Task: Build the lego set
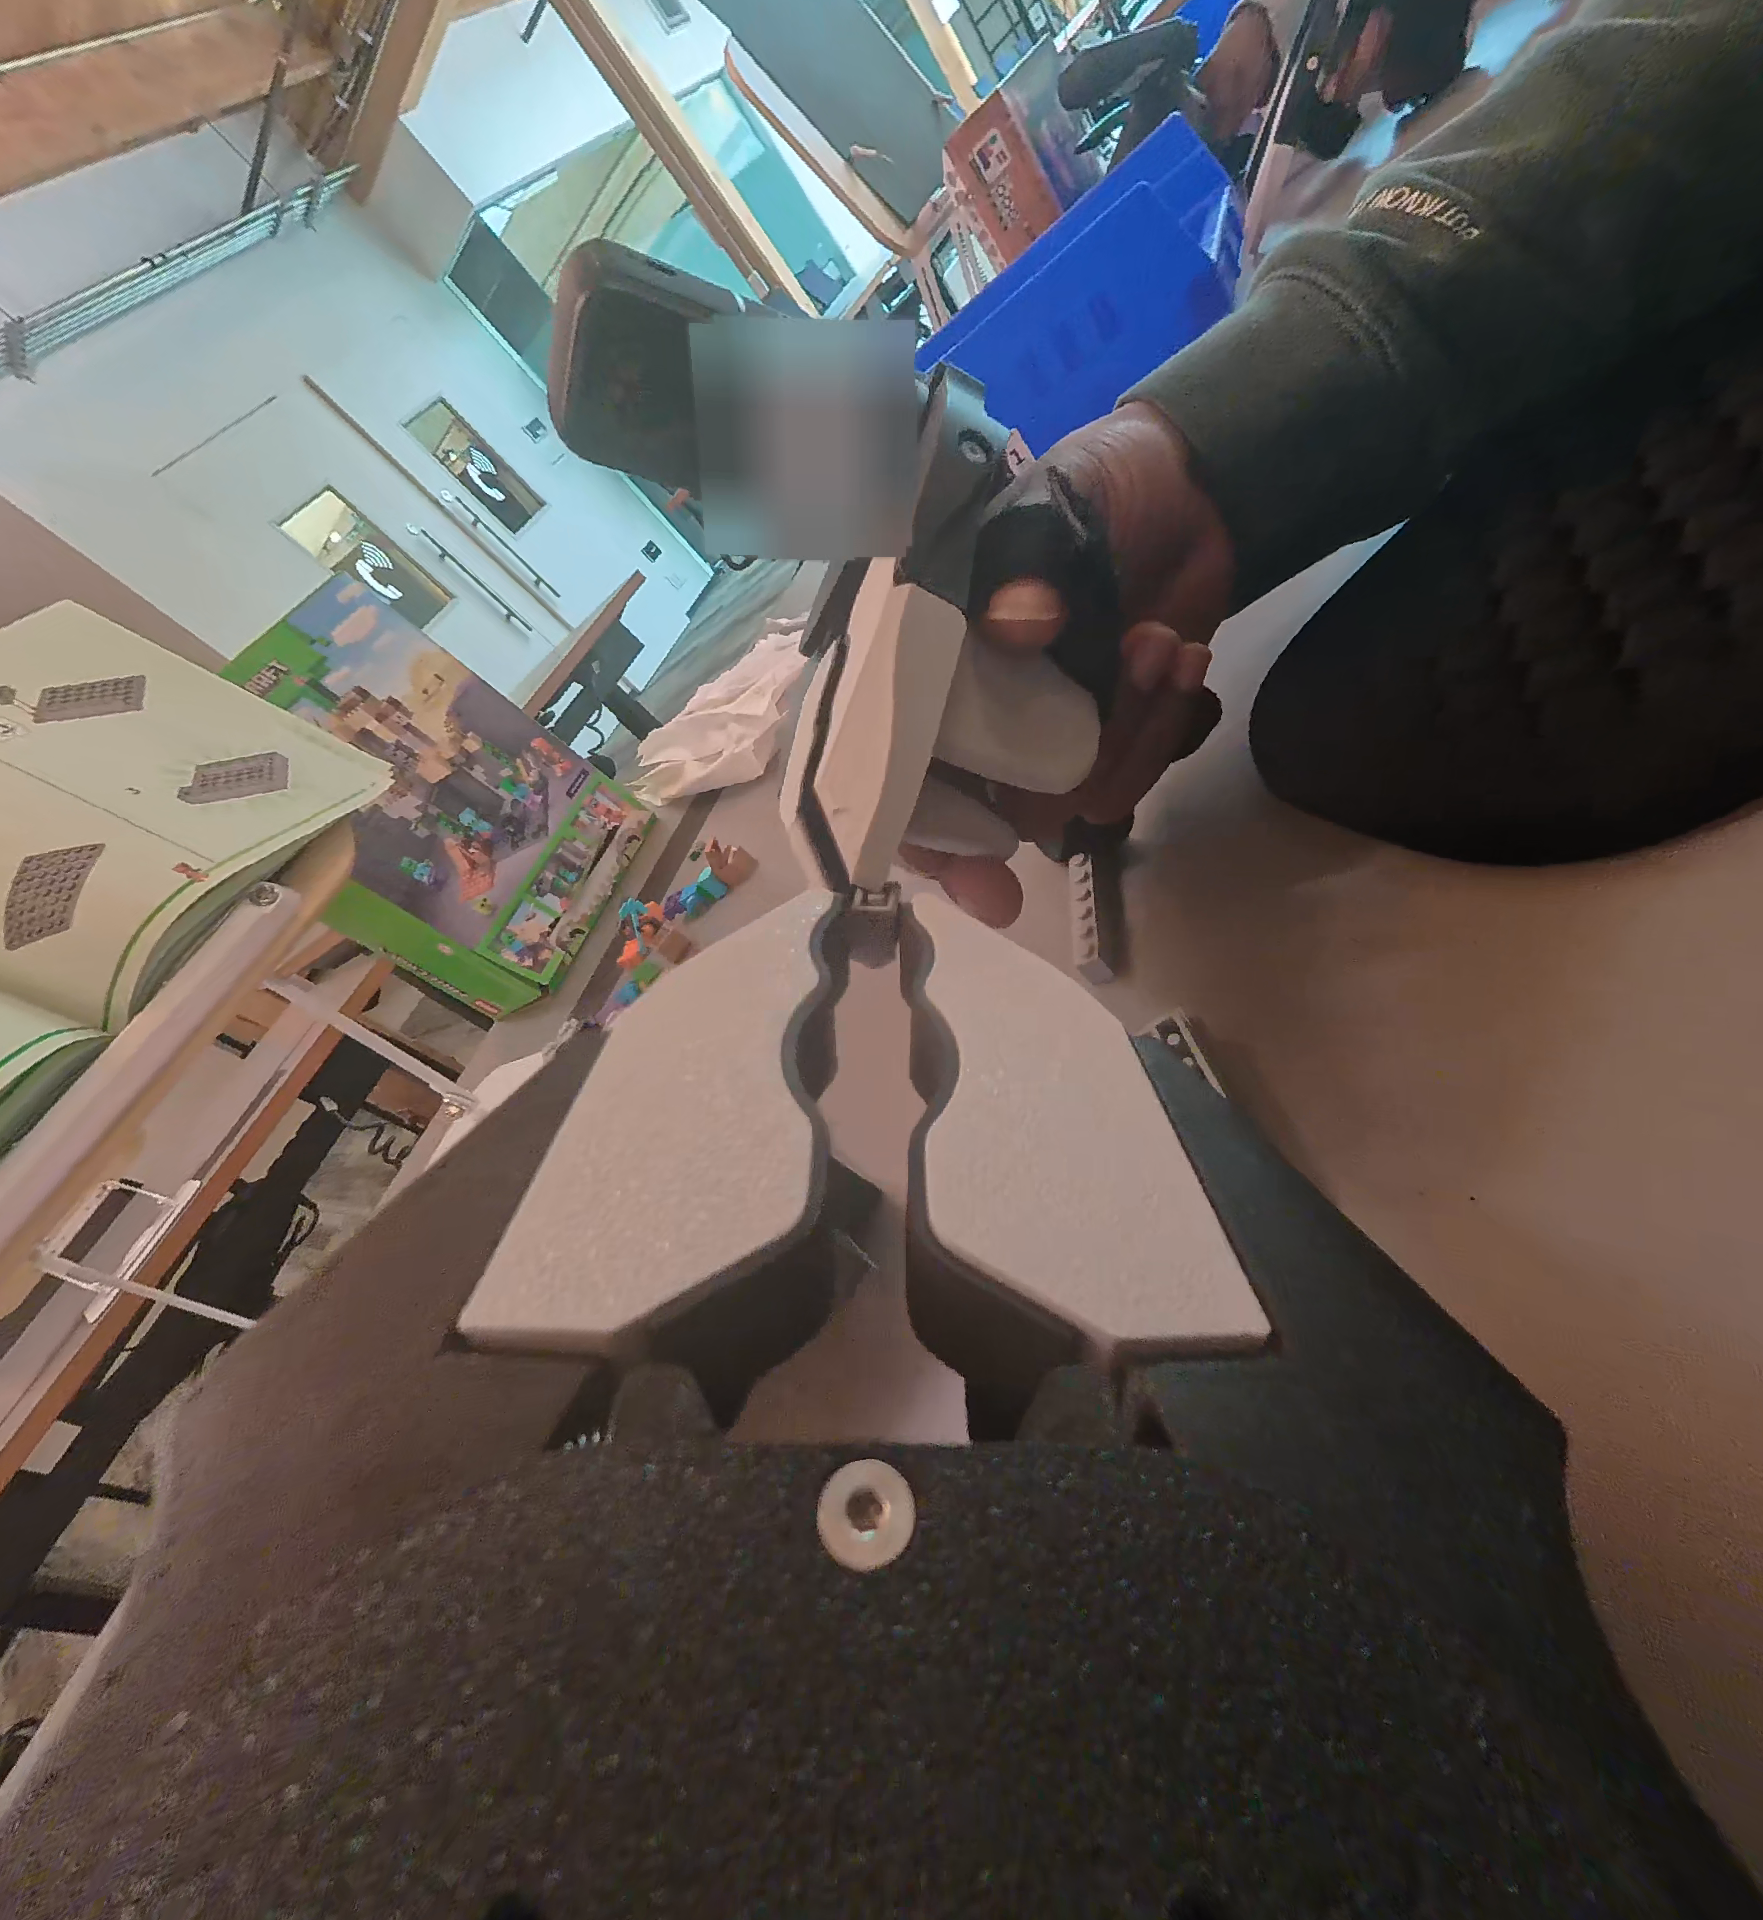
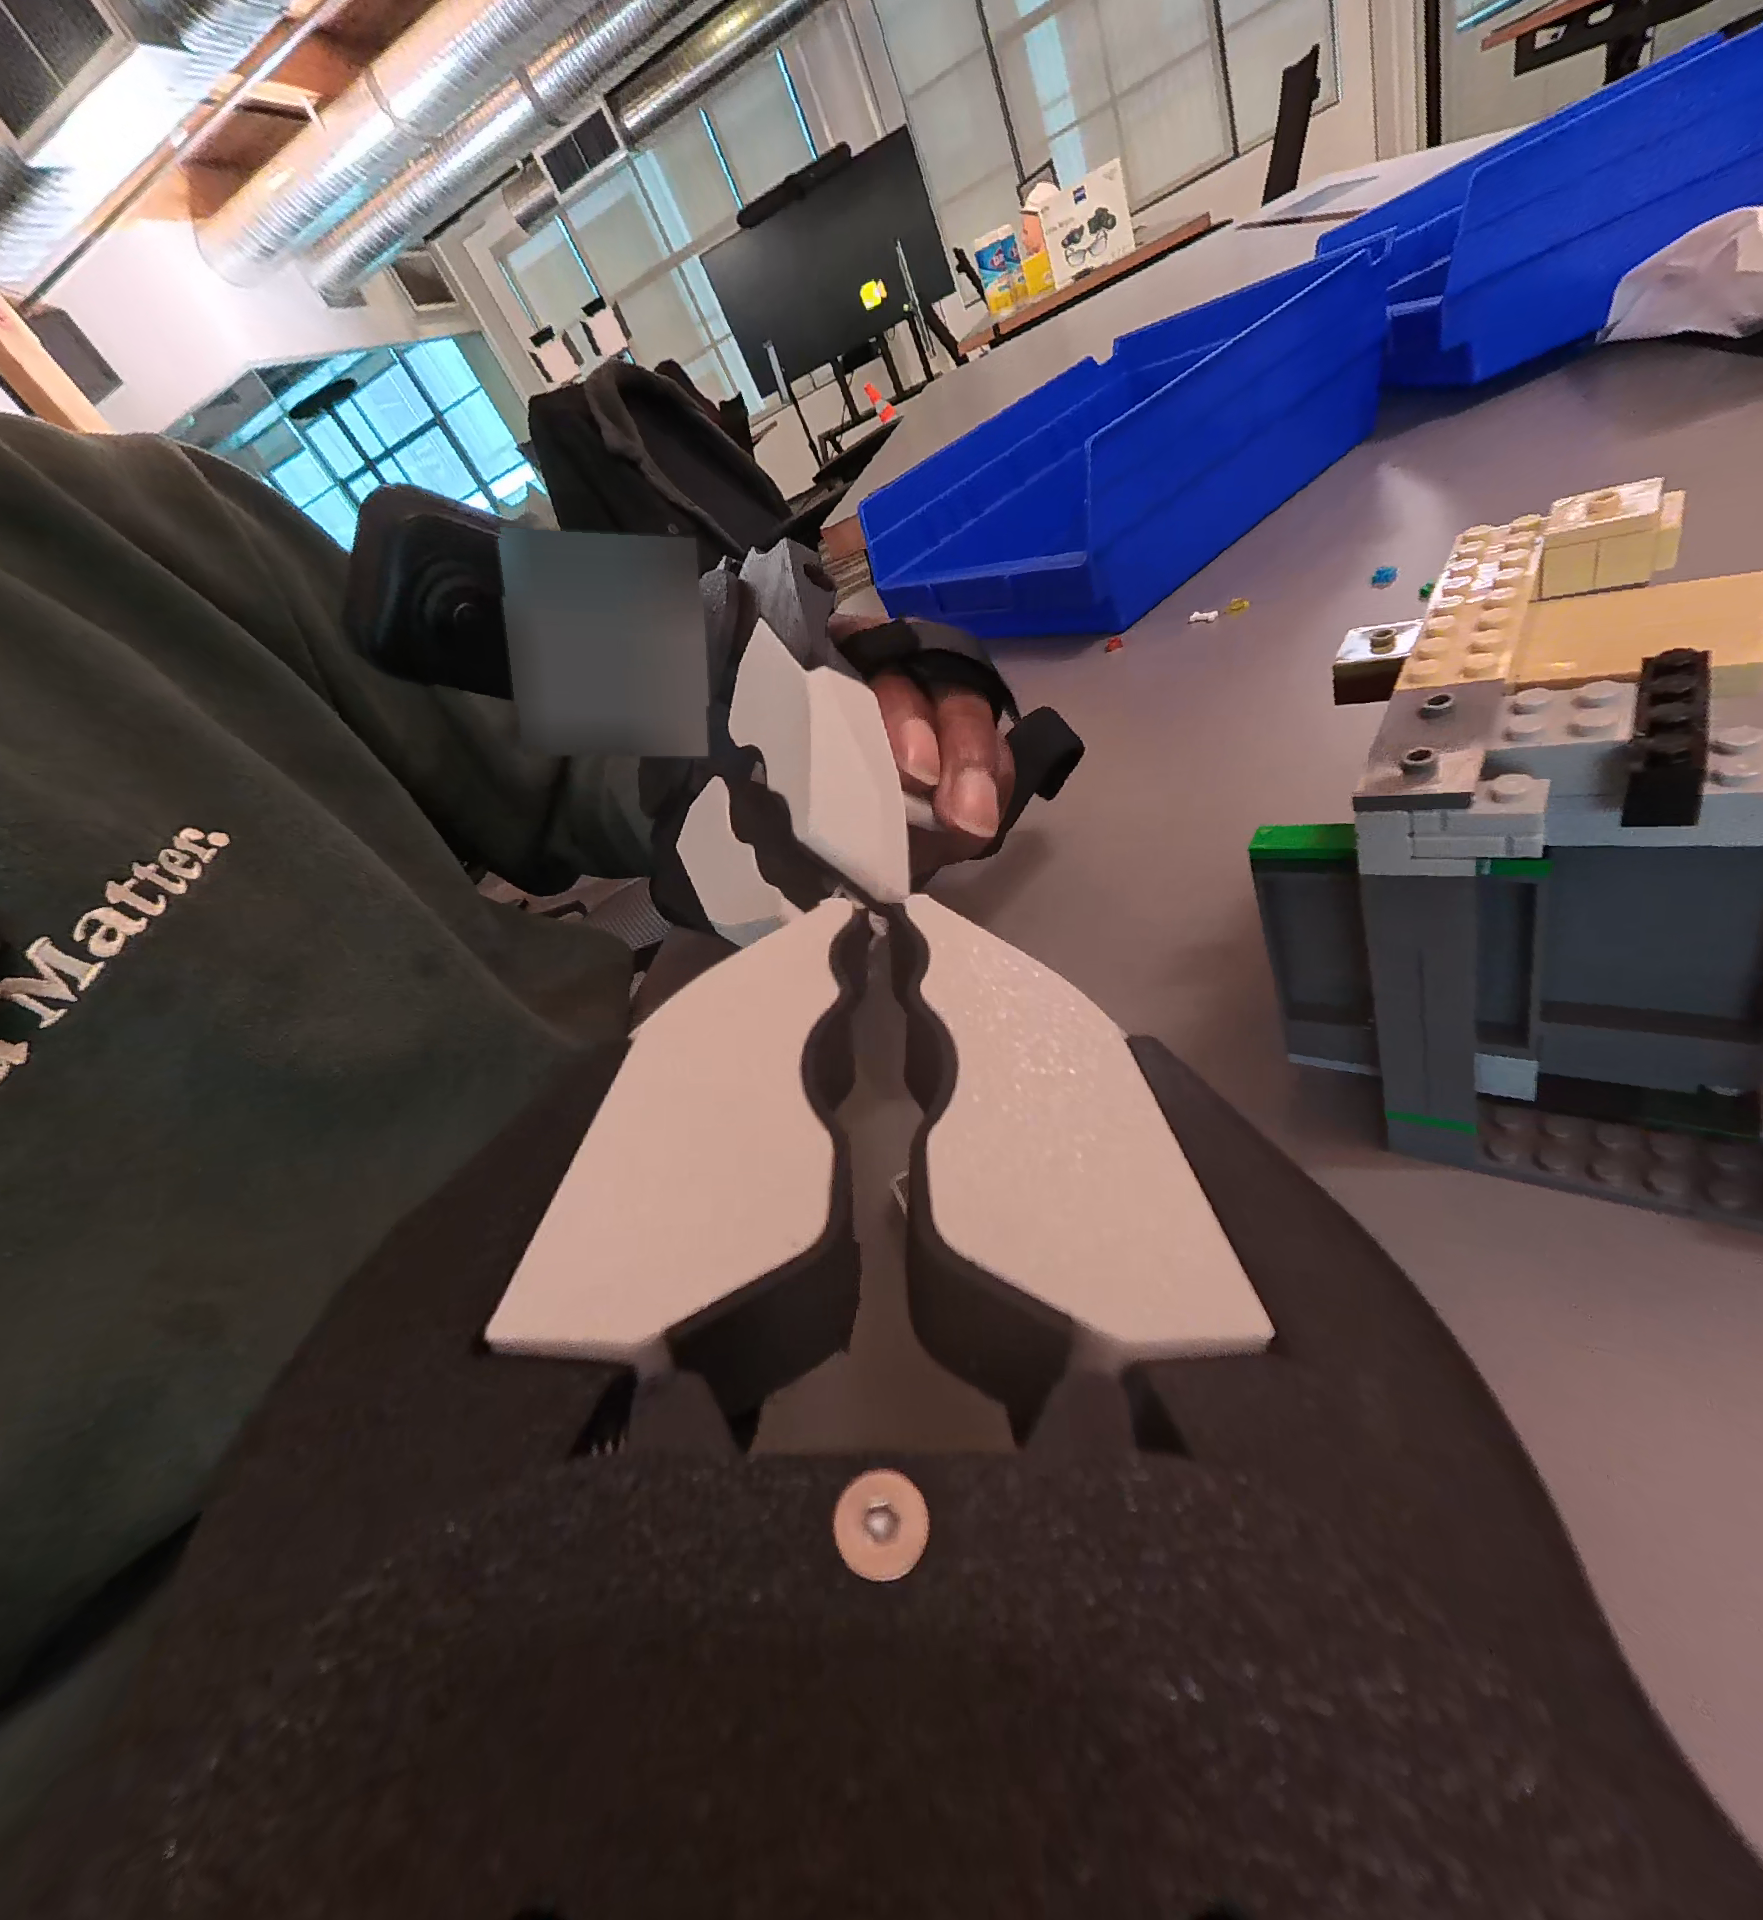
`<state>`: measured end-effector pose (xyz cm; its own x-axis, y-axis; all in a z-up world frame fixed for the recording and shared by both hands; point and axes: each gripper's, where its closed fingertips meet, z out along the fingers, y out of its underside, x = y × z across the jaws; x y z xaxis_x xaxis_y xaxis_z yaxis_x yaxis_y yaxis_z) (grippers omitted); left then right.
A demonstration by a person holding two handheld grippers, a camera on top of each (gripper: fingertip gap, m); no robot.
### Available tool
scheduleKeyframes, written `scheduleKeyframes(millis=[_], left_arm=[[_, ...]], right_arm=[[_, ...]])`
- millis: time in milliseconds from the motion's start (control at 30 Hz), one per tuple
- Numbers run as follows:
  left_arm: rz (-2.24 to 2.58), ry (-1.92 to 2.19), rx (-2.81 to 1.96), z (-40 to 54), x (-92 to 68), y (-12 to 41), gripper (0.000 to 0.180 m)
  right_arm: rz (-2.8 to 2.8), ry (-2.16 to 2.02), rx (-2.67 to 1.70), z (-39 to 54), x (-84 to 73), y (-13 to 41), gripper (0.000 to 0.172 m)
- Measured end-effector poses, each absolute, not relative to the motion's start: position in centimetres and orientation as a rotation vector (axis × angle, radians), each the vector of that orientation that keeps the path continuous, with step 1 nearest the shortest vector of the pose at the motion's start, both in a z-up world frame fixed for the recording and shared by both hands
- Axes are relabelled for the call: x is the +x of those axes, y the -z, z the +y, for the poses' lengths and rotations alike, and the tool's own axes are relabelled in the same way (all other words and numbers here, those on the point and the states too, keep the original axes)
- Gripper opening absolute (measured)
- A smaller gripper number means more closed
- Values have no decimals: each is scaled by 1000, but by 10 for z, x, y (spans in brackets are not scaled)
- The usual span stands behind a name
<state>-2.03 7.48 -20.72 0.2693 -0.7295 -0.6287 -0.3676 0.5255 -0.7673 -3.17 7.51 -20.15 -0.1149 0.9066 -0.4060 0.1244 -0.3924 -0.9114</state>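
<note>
I count two grippers: my left (image 1: 861, 914) and my right (image 2: 877, 920). Two hands grip them, my right hand (image 1: 1116, 665) and my left hand (image 2: 944, 748). One small grey brick (image 1: 875, 899) sits at the fingertips where the two grippers meet. One brick building (image 2: 1583, 831) stands on the table (image 2: 1376, 1455). At least three blue bins (image 2: 1168, 488) lie behind it. I see one toy box (image 1: 482, 810), one open instruction booklet (image 1: 77, 810), one crumpled white bag (image 1: 721, 717), one long white brick strip (image 1: 1090, 920), and a loose heap of coloured bricks (image 1: 669, 925), too many and too small to count.
</note>
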Motion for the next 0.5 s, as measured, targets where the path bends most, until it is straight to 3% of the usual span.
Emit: scheduleKeyframes(millis=[500], left_arm=[[1313,384,-1113,78,-24,208,8]], right_arm=[[-1175,-1500,-1517,79,-30,204,10]])
